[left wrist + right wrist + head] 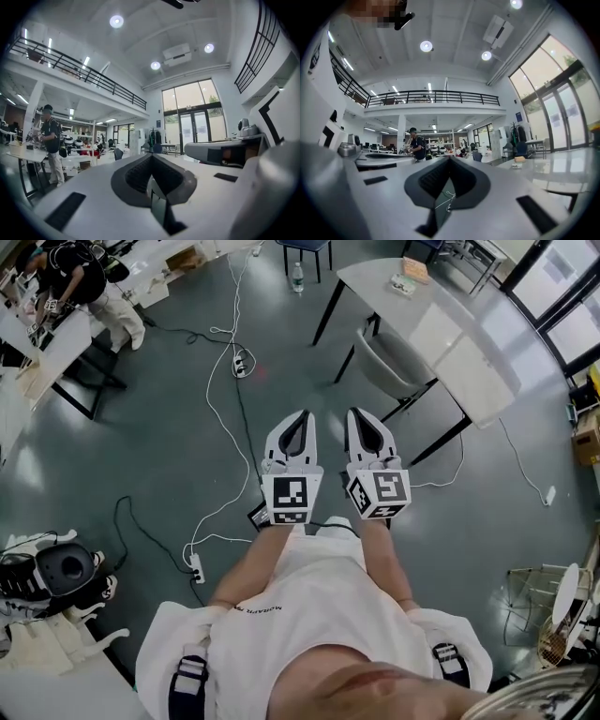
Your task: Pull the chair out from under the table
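A grey shell chair (395, 362) stands tucked under the near side of a long white table (469, 348) at the upper right of the head view. My left gripper (299, 416) and right gripper (360, 414) are held side by side over the grey floor, short of the chair and apart from it. Both point level toward the table, and both are shut with nothing between the jaws. In the left gripper view the closed left gripper (152, 158) faces the hall's glass doors. Past the closed right gripper (450, 159) the table top (565, 166) shows at the right.
White and black cables and a power strip (241, 363) lie on the floor ahead and to the left. A person (89, 282) stands at desks at the far left. A box (413, 270) lies on the table, a bottle (297, 277) stands beyond, and a wire rack (553, 610) is at the right.
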Action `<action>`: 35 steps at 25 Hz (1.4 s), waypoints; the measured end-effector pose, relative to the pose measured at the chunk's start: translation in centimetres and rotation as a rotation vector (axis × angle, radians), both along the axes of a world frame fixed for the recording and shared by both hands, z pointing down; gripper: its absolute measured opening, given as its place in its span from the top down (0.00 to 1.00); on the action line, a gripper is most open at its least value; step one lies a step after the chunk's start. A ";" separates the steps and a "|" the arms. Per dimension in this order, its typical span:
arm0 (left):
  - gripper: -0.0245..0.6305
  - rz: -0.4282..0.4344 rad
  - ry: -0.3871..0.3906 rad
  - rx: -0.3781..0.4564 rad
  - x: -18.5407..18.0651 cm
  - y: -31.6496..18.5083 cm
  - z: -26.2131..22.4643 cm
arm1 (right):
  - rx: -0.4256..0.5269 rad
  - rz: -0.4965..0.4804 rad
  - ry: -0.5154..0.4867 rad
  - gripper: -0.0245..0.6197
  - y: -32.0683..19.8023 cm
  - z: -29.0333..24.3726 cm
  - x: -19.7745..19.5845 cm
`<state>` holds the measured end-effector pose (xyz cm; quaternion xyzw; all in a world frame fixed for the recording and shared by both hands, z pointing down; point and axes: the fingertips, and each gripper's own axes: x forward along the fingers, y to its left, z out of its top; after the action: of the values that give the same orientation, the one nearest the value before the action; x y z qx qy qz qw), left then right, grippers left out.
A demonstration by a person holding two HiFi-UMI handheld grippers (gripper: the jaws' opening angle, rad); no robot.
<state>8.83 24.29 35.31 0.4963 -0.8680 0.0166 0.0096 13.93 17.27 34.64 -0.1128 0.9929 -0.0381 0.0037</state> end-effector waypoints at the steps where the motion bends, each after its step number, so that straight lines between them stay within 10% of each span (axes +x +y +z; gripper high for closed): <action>1: 0.96 0.001 0.005 -0.002 -0.5 -0.2 0.3 | 0.000 0.000 0.002 0.94 -0.2 0.1 -0.6; 23: 0.96 -0.006 -0.058 -0.023 -22.6 -22.9 0.9 | -0.027 -0.029 -0.061 0.94 -22.4 1.4 -23.1; 35: 0.96 0.089 -0.064 -0.020 -29.2 -33.4 1.5 | -0.021 0.074 -0.068 0.94 -32.2 1.9 -28.6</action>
<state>-20.32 -9.14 36.81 0.5336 -0.8446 0.0416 -0.0139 -14.71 -14.91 36.52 -0.1481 0.9869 -0.0521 0.0375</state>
